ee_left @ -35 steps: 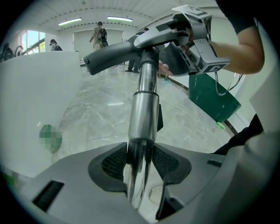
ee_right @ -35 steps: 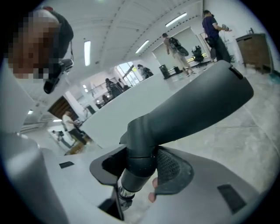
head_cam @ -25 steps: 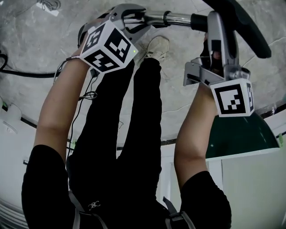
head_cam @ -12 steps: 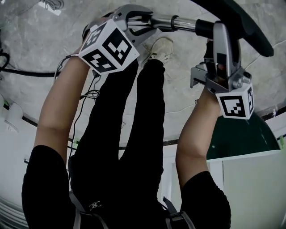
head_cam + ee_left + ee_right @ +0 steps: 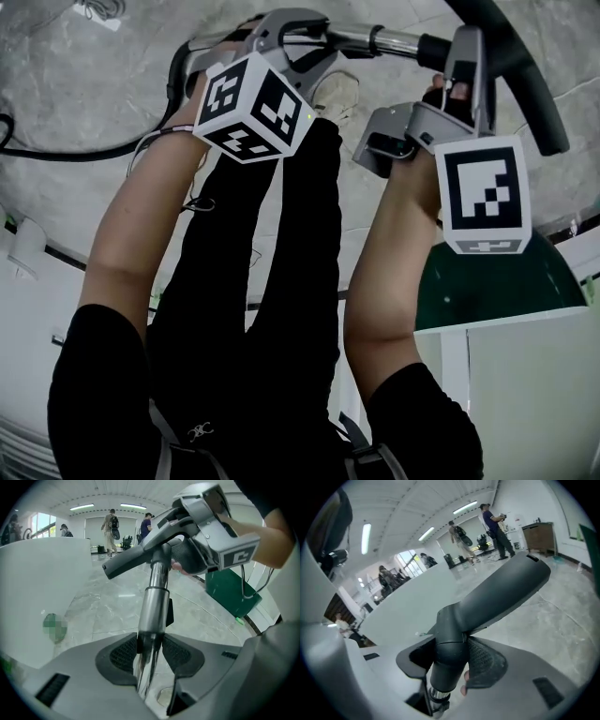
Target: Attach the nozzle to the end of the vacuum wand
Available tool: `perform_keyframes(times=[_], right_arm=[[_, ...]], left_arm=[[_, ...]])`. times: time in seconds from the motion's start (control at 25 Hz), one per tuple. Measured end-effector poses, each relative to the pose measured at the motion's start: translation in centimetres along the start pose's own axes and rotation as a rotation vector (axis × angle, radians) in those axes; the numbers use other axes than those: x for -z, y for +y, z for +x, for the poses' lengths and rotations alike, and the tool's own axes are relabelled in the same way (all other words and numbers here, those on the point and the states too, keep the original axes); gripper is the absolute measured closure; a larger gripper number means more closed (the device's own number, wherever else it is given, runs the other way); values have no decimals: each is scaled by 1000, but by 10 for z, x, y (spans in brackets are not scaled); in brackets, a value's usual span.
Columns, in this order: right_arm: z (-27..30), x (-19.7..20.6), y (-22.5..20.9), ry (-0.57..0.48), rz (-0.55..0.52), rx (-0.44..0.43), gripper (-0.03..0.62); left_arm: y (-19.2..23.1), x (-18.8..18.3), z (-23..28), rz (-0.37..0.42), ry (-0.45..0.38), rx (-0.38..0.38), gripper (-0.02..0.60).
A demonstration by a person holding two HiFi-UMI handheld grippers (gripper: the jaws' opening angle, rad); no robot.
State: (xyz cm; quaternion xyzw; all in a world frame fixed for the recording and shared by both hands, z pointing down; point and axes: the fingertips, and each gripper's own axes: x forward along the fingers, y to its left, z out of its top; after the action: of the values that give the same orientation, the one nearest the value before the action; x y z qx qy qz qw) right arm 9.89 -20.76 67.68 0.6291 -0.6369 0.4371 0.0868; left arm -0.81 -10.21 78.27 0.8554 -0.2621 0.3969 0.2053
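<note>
Chrome, stiff and likely slippery, the wand (image 5: pixel 157 597) is clamped in the left gripper (image 5: pixel 150 651); the right gripper (image 5: pixel 452 662) squeezes the light, rigid nozzle (image 5: pixel 497 592) at its collar (image 5: pixel 450 637).

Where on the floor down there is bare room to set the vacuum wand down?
Bare stone floor lies upper left, between the black cable and the left gripper. A narrower strip runs between the trouser leg and the right forearm. Crowded at the top: wand, nozzle, shoe, right gripper.

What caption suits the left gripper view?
The left gripper clamps the metal wand, whose far end meets the dark nozzle held by the right gripper.
</note>
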Motion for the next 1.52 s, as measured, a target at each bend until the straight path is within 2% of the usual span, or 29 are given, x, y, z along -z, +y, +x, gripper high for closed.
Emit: perform_keyframes(times=[0.08, 0.2, 0.28, 0.32, 0.44, 0.56, 0.64, 0.76, 0.84, 0.88, 1.0, 1.12, 1.2, 1.24, 1.28, 1.32, 1.4, 1.48, 1.52], right_arm=[[0, -2, 12, -11, -38, -209, 401], [-9, -3, 27, 2, -46, -541, 401], [-13, -2, 33, 20, -57, -668, 401], [-13, -2, 34, 29, -53, -680, 401], [-9, -1, 32, 55, -8, -607, 401], [-9, 0, 30, 73, 3, -565, 401], [-15, -2, 32, 73, -4, -569, 401], [-24, -4, 42, 78, -20, -588, 401], [-25, -4, 46, 77, -28, -602, 401], [-26, -4, 46, 74, -38, -614, 401], [-35, -5, 46, 72, -81, -697, 401], [-47, -4, 58, 122, -121, -886, 401], [-42, -2, 61, 167, -132, -964, 401], [-34, -3, 59, 172, -117, -954, 401], [-26, -3, 55, 168, -92, -908, 401], [-17, 0, 49, 162, -65, -824, 401], [-3, 8, 29, 161, -33, -558, 402], [2, 15, 7, 163, -20, -283, 401], [2, 17, 1, 160, -7, -203, 401]], left_arm=[[3, -1, -5, -23, -10, 24, 407], [2, -4, -11, -31, -25, 106, 408], [3, -7, -13, -14, -37, 158, 408], [3, -8, -14, -4, -39, 167, 408], [5, -7, -12, 15, -38, 161, 407], [3, -5, -7, 40, -79, 144, 407], [1, 0, 2, 96, -84, 134, 407], [-4, 10, 18, 185, -22, 131, 407], [-3, 7, 22, 187, -15, 132, 414], [-3, 5, 23, 184, -11, 143, 459], [-15, 2, 21, 193, 7, 215, 462], [-32, 2, 10, 181, 20, 331, 465], [-38, 1, 7, 138, 10, 387, 466], [-37, 0, 9, 110, 4, 385, 466], [-33, 0, 12, 84, 3, 366, 466], [-30, 2, 16, 62, 7, 337, 466], [-29, 11, 23, 34, 34, 285, 466], [-35, 16, 28, 30, 61, 276, 466], [-39, 16, 29, 28, 65, 292, 466]])
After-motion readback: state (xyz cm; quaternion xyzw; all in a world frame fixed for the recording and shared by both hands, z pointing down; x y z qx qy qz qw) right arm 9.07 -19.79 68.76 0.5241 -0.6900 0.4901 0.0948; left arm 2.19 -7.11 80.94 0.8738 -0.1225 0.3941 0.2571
